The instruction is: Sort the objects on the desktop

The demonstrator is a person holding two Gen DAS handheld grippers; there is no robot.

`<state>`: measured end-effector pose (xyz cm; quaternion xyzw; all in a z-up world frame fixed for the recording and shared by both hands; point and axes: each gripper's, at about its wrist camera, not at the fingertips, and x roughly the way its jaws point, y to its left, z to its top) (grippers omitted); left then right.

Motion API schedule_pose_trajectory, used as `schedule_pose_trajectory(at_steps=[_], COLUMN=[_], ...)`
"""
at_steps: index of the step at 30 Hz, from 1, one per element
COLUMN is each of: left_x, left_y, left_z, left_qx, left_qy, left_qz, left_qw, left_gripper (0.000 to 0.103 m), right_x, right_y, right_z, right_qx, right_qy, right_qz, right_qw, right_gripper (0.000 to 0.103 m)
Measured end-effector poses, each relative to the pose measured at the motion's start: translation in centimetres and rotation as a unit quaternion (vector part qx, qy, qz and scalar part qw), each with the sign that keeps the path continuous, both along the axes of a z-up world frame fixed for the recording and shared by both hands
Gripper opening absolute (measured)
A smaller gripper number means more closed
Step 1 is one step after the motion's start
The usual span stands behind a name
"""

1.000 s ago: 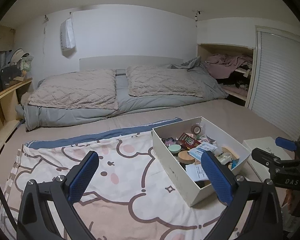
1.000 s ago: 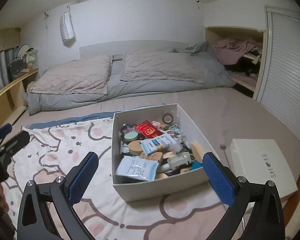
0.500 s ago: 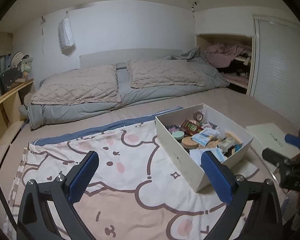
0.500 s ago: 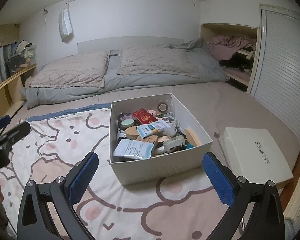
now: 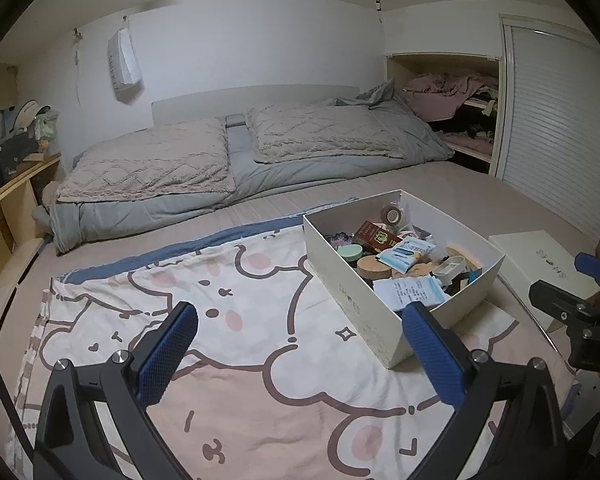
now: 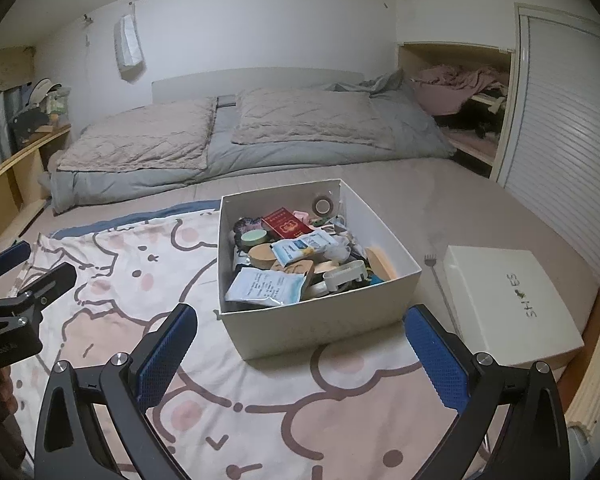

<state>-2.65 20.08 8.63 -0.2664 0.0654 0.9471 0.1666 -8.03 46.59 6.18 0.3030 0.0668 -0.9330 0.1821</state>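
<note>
A white cardboard box point(image 6: 320, 332) is seen standing open on a cartoon-printed blanket point(image 6: 260, 420) spread over the near part of a bed, with its lid point(image 6: 508, 300) lying flat just to the right of it. The box is crammed with small objects in a loose heap: a red booklet point(image 6: 286, 222) and a roll of tape point(image 6: 322, 205) toward the far wall, a pale green round tin point(image 6: 254, 237) and a cork-coloured disc point(image 6: 262, 254) at the left, two flat foil sachets point(image 6: 266, 286) lying on top toward the near wall, and a white plastic holder point(image 6: 346, 274) at the right. Both the left gripper point(image 5: 298, 354) and the right gripper point(image 6: 300, 354) are held wide apart and empty above the blanket on the near side of the box. The sachets are judged light, limp and slick, best pinched by an edge, since a flat face would likely slip between the pads. The tin and disc appear rigid and light, and could be taken across their width. The tape roll could be gripped through its wall. The booklet is thin, so a raised corner would be needed. Because the pile is loose, neighbouring pieces may shift when one is lifted. Whether the heap is awaiting sorting or has been gathered there cannot be told.
</note>
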Motion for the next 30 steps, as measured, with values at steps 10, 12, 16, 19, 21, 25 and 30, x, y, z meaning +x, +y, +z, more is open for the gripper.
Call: schedule_pose_trajectory(at_steps=[10,12,16,19,21,25,30], left_x=[-0.3,-0.5,-0.6,-0.6,-0.6,-0.5,-0.4], left_y=[0.1,0.1,-0.1,-0.2,-0.3,-0.1,0.1], left_z=[-0.4,-0.5,-0.6,-0.6,-0.7,-0.8,-1.0], left_qx=[0.004,0.005,0.010,0.014,0.014,0.003,-0.001], left_qy=[-0.012,-0.014,-0.018,-0.017,-0.019,-0.014,-0.017], left_qz=[-0.001,0.000,0.000,0.001,-0.001,0.001,-0.003], left_qw=[0.9999,0.9999,0.9998,0.9997,0.9997,0.9999,0.9999], left_gripper=[0.103,0.103,0.103,0.103,0.103,0.103,0.103], right_x=[0.1,0.1,0.3,0.4,0.4,0.4,0.4], right_y=[-0.5,-0.6,-0.7,-0.8,-1.0,-1.1,-1.1], right_z=[-0.1,-0.1,-0.2,-0.3,-0.3,-0.4,-0.4], right_qx=[0.006,0.009,0.012,0.014,0.017,0.020,0.020], right_qy=[-0.003,-0.002,-0.003,-0.004,-0.006,-0.007,-0.007], right_qz=[0.007,0.008,0.010,0.011,0.012,0.014,0.013], right_qw=[1.000,1.000,1.000,1.000,1.000,1.000,1.000], right_gripper=[0.103,0.103,0.103,0.103,0.103,0.103,0.103])
